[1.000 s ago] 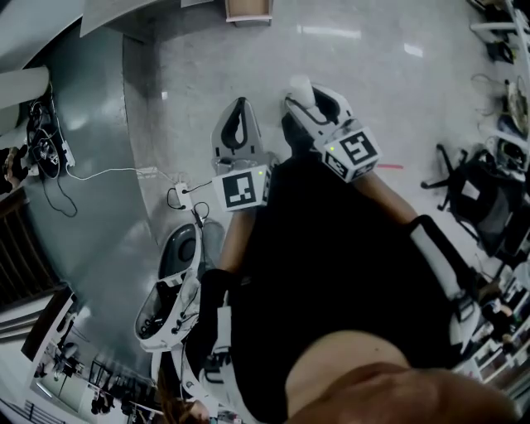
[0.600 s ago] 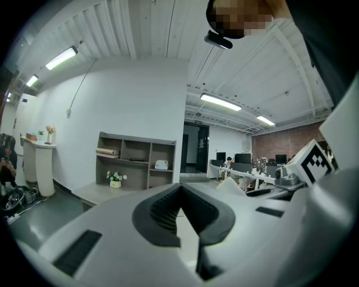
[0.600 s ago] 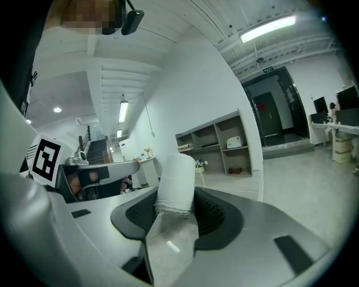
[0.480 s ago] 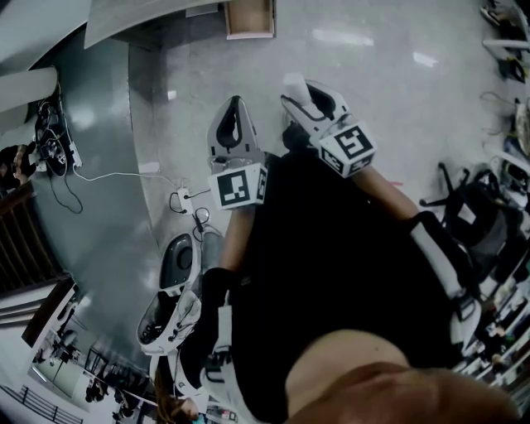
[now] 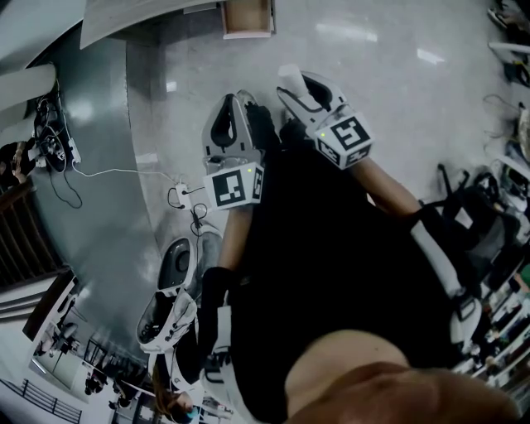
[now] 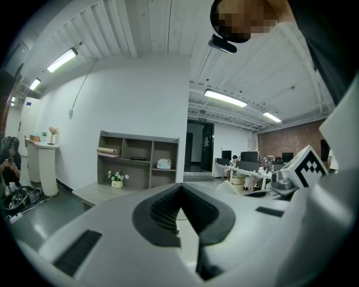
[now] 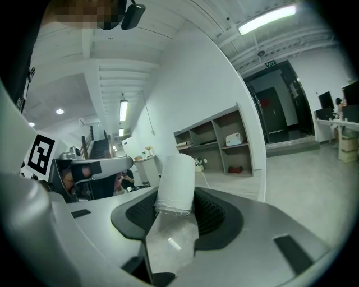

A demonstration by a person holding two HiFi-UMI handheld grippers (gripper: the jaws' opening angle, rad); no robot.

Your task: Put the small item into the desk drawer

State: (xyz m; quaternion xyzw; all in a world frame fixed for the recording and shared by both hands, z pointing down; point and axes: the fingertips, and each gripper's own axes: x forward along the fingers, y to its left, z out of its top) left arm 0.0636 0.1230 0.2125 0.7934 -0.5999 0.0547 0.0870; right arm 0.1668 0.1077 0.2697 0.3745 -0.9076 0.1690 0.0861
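Observation:
In the right gripper view, a small white cylinder wrapped in fabric (image 7: 175, 182) stands upright between the jaws of my right gripper (image 7: 173, 218), which is shut on it. The head view shows this white item (image 5: 291, 79) at the tip of the right gripper (image 5: 300, 89), held over the pale floor. My left gripper (image 5: 232, 112) hangs just to its left, and its jaws (image 6: 179, 196) are shut with nothing between them. An open wooden drawer (image 5: 247, 16) juts from the desk edge (image 5: 141, 10) at the top of the head view, well ahead of both grippers.
A power strip (image 5: 179, 195) with a white cable (image 5: 108, 171) lies on the darker grey floor at left. Spare gripper devices (image 5: 170, 290) sit at lower left. An office chair (image 5: 468, 207) stands at right. An open shelf unit (image 6: 137, 162) lines the far wall.
Both grippers have crept slightly forward towards the drawer, and the drawer shows a little more at the top. The white item stays held in the right gripper.

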